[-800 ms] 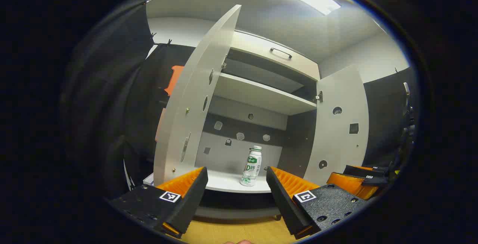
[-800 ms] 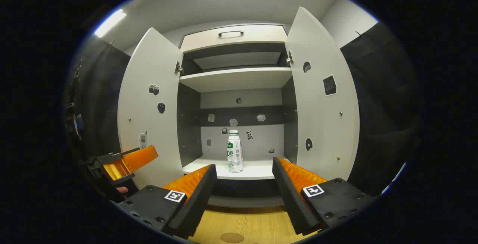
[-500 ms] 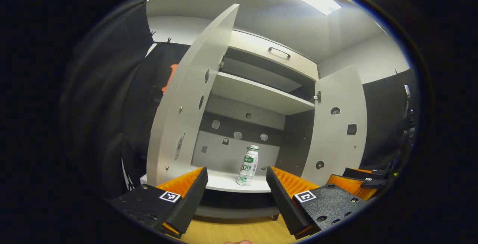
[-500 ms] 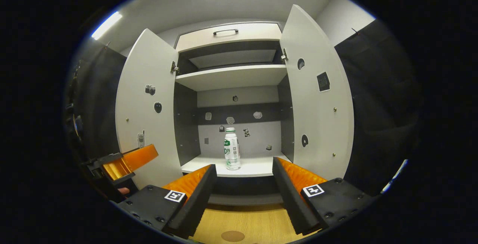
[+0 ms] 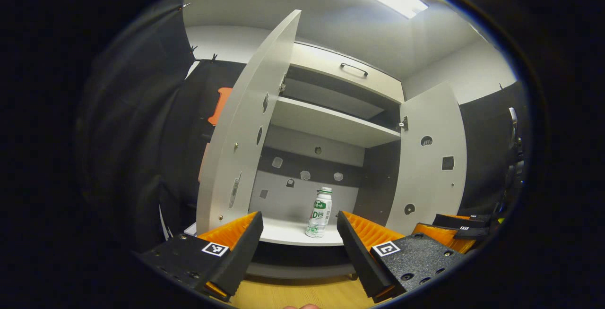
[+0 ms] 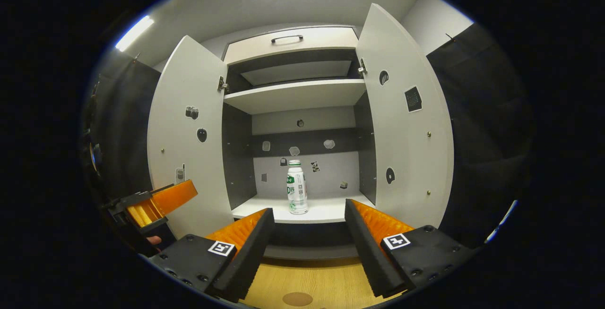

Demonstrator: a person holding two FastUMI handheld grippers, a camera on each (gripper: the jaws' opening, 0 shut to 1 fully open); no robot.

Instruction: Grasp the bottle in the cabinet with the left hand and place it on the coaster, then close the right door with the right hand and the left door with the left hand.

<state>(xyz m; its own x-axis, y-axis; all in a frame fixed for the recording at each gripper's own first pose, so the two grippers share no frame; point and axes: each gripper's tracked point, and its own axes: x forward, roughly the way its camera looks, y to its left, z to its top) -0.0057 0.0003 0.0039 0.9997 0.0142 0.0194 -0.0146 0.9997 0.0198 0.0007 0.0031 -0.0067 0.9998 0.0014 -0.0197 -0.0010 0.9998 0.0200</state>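
Left gripper hangs with fingers spread wide, empty, above the near tabletop and aimed at the cabinet. Right gripper is equally wide and empty. Beyond both, the bottle stands upright on the lower shelf, between the open left door and right door. The coaster lies on the tabletop near the right gripper.

Left gripper: level, pointing forward, jaws spread wide, nothing between them. Right gripper: level, pointing forward, jaws spread wide, nothing held. The two grippers are side by side, apart.
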